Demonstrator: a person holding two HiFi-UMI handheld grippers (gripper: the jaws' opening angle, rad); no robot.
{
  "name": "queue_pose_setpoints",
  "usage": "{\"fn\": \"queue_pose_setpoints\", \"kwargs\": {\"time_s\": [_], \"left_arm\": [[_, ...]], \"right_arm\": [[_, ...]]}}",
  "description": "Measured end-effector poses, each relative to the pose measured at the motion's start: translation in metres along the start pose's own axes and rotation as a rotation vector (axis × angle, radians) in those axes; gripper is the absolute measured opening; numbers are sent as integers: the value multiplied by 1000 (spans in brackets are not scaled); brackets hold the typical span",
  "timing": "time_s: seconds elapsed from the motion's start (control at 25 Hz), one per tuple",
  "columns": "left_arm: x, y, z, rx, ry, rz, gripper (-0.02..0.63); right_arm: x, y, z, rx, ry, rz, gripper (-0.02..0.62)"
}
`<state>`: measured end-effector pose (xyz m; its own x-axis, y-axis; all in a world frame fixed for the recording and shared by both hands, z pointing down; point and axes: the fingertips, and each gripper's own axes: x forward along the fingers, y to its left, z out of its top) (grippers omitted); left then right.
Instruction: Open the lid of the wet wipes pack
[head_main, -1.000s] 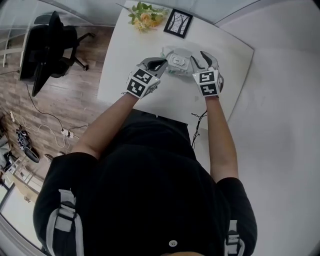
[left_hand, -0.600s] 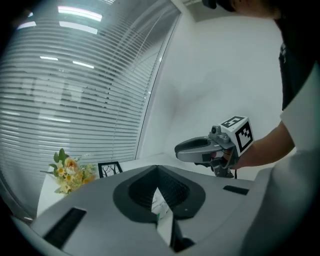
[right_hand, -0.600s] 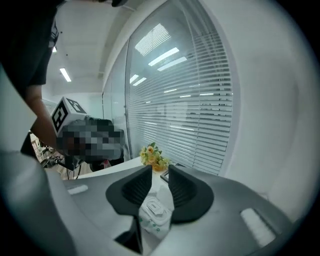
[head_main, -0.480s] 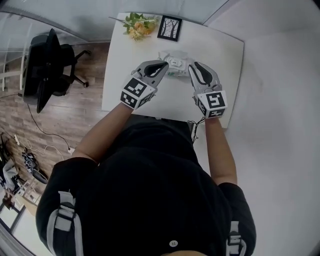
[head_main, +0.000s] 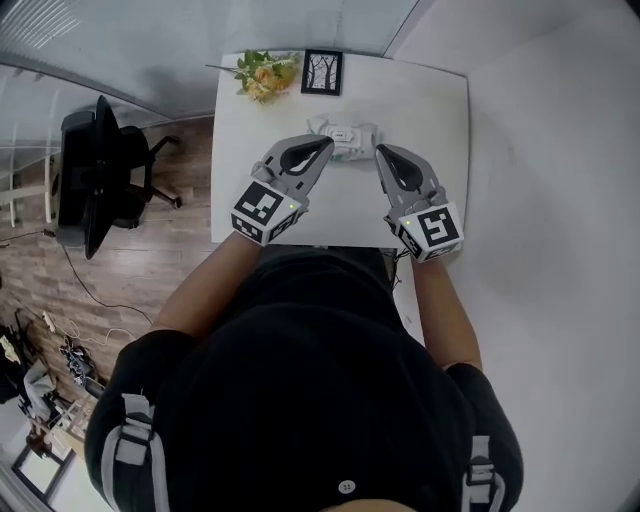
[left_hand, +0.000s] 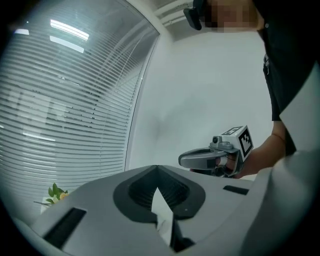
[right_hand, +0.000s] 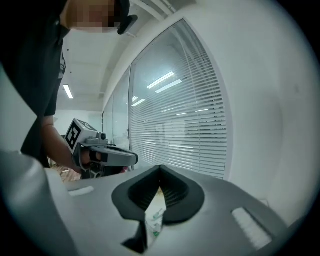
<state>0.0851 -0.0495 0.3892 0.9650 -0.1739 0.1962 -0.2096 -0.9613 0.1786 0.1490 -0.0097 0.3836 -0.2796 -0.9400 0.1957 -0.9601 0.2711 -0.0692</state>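
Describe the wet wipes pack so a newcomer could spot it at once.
On the white table, look at the middle, short of the flowers and the framed picture at the far edge. The wet wipes pack is the soft, pale, crinkled pouch lying flat, with a small white lid on top.

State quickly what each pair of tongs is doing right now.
Left tongs: closed, holding nothing.
Right tongs: have just been closing, now closed, holding nothing.

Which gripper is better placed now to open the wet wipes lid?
Probably left: in the head view the tip of the left gripper overlaps the wet wipes pack; the right gripper, just closed empty, lies beside it.
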Motion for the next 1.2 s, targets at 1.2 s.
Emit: {"fn": "queue_pose_setpoints", "kwargs": {"time_s": [1.2], "left_arm": [[-8,0,41,84,-76,34,0]], "right_arm": [[6,9,47,-70,-77,45,11]]}}
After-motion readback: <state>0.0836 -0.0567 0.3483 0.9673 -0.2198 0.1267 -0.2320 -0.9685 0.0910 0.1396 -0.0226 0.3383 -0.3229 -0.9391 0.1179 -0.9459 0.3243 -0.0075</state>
